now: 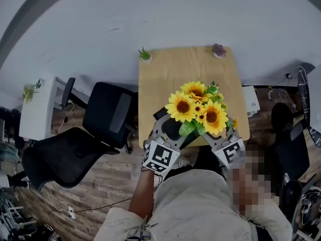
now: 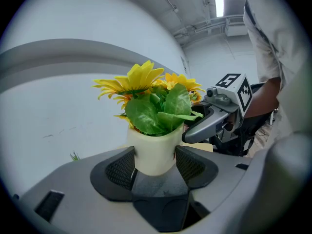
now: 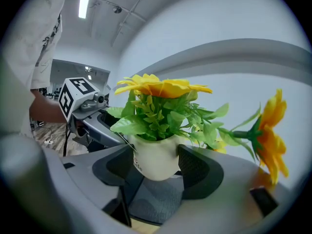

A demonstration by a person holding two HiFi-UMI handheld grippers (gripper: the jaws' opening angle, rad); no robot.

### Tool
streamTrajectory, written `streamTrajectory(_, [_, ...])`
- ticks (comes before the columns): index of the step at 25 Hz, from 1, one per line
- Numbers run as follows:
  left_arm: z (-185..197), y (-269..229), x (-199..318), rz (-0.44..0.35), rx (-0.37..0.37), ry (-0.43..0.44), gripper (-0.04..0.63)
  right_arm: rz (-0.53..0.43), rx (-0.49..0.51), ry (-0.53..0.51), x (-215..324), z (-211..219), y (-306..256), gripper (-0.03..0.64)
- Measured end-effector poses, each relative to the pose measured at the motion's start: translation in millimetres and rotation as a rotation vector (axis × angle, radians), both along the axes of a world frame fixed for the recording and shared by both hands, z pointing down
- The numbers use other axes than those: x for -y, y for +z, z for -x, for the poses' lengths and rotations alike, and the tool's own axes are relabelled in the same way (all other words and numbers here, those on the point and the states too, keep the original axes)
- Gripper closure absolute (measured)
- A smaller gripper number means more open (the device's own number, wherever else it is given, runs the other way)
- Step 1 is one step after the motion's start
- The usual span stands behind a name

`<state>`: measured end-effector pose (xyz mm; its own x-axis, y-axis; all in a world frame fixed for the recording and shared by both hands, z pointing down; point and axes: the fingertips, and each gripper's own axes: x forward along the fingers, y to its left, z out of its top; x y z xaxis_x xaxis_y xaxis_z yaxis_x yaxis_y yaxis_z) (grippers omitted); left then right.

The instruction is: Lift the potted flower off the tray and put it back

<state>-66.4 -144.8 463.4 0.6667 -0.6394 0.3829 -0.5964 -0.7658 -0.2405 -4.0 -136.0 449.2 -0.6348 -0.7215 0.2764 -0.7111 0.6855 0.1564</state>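
Potted flower (image 1: 196, 108) hangs in the air over the near edge of the wooden surface (image 1: 170, 69), prob. already off the tray. Tray itself not clear: blooms & tongs cover that part of the surface. Left tongs (image 2: 155, 164) clenched on the white pot (image 2: 152, 152), pads touching both sides. Right tongs (image 3: 157, 168) grip the same pot from the opp. side. Two grips prob. bc the bouquet is top-heavy & the pot smooth and tapered, so one grip might let it tip. Pot upright, held low on its body, so it should go straight back down w/o tilting. Lift looks done; put-back not yet.
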Motion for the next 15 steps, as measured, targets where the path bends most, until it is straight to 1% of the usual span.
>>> streamTrajectory(4, [3, -20, 3, -0.041, -0.017, -0.008, 0.333, -0.043, -0.009, -0.009, 3, 4, -19, 0.311])
streamTrajectory(15, [4, -73, 3, -0.158, -0.051, -0.015, 0.332, -0.154, 0.008, -0.018, 2, 5, -70, 0.311])
